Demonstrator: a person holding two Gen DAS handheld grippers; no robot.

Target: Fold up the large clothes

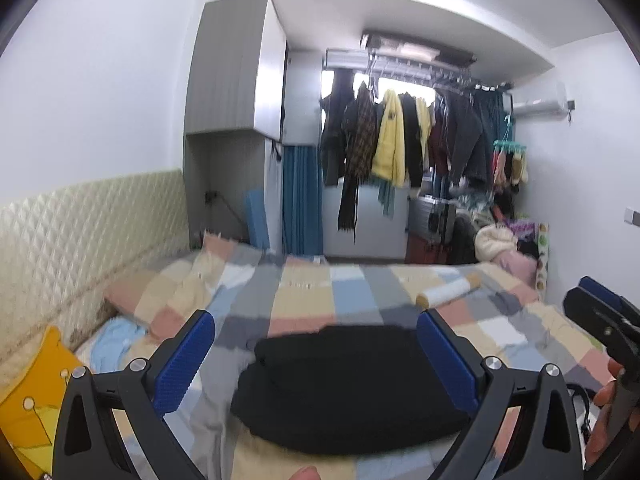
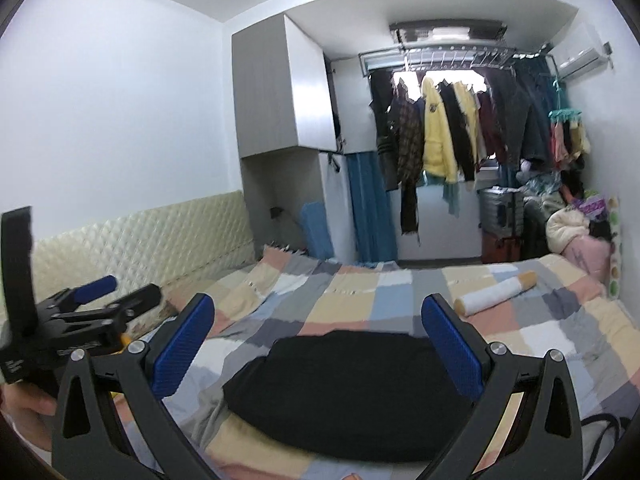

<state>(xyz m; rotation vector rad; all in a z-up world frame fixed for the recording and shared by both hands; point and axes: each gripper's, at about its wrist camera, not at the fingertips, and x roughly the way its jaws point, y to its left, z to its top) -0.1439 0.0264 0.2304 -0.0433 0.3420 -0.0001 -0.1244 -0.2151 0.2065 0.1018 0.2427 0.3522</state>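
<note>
Two grippers are held spread above a folded black garment [image 1: 352, 388] on the bed [image 1: 304, 304].
The left gripper [image 1: 316, 344] and right gripper [image 2: 318, 328] are released, nothing grasped. The garment is seen at 6 o'clock, apparently folded; a roll [image 2: 496, 292] lies at 2 o'clock.

Open checkered bedspread [image 2: 360, 300] surrounds the folded black garment [image 2: 344, 392]; a roll [image 2: 496, 292] lies far right.
</note>
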